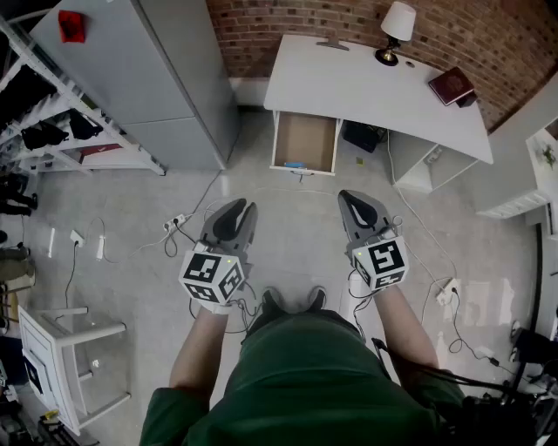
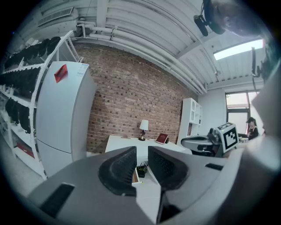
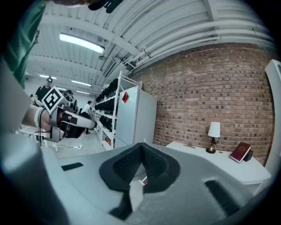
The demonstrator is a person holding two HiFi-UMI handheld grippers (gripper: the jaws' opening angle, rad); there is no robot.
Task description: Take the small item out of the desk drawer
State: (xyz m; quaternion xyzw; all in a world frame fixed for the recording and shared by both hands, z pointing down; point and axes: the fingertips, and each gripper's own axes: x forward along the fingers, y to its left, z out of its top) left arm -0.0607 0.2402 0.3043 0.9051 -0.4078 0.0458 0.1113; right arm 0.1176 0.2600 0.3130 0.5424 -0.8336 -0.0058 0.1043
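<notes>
The white desk (image 1: 366, 83) stands against the brick wall, and its drawer (image 1: 304, 139) is pulled out toward me. A small blue item (image 1: 295, 164) lies at the drawer's front edge. Both grippers hang over the floor well short of the drawer, pointing at it. My left gripper (image 1: 244, 204) is open with a narrow gap and nothing in it; in the left gripper view (image 2: 142, 151) the drawer (image 2: 137, 174) shows through that gap. My right gripper (image 1: 349, 193) is shut and empty, with its tips meeting in the right gripper view (image 3: 141, 146).
A lamp (image 1: 397, 26) and a red book (image 1: 451, 84) sit on the desk, with a black box (image 1: 359, 135) under it. A grey cabinet (image 1: 166, 70) and shelves (image 1: 52, 122) stand left, a white shelf unit (image 1: 523, 165) right. Cables (image 1: 179, 228) cross the floor; a white stool (image 1: 70, 348) is near left.
</notes>
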